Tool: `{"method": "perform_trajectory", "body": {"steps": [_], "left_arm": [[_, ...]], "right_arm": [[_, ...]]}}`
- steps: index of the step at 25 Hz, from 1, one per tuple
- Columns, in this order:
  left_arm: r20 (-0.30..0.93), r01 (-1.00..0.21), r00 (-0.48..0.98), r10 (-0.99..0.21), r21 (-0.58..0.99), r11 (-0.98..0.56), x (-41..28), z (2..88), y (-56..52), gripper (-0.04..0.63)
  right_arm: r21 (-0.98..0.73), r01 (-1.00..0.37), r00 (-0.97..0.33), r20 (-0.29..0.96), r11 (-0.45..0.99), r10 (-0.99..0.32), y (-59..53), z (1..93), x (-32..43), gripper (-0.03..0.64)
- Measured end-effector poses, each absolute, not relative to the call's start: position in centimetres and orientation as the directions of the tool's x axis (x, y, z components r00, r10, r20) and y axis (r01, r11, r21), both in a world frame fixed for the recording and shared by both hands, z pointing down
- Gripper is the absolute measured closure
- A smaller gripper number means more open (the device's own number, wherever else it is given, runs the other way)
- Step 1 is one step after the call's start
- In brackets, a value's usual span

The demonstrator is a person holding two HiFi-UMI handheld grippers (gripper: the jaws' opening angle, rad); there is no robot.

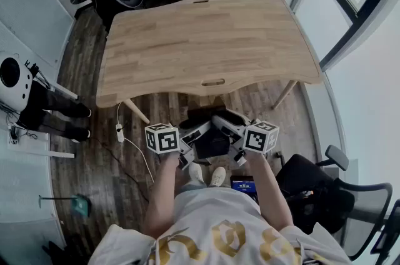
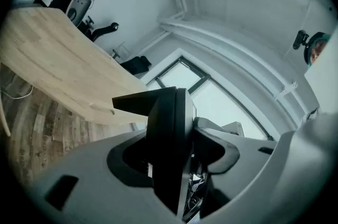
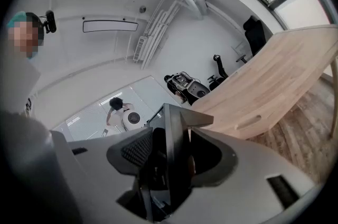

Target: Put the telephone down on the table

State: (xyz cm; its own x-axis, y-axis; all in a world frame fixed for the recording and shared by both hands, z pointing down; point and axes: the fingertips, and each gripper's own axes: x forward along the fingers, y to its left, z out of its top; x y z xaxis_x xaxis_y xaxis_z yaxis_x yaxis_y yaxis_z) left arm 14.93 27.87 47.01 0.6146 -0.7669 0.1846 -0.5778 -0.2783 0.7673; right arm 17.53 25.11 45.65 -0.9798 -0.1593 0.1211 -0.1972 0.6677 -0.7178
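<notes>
While both grippers carry it, the telephone hangs over the dark plank floor, just short of the table and clear of it. The left gripper has its jaws clamped on the phone's left edge, and the right gripper has its jaws clamped on the right edge. Each gripper view shows a matte black, flat-sided slab wedged between smooth grey moulded jaws. The marker cubes carry black-and-white square codes. The gold print on the person's shirt isn't readable. The tabletop is pale jointed wood strips with rounded corners and a slot cut near the front edge.
</notes>
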Motion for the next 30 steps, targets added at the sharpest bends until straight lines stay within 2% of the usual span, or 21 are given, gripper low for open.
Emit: {"method": "perform_trajectory", "body": {"steps": [30], "left_arm": [[0.217,-0.6,0.629,-0.747,0.746,-0.288,17.8,46.8,25.9,0.368]], "right_arm": [[-0.729,-0.187,-0.981,0.102,0.659,-0.166,23.3,45.4,20.5,0.407]]}}
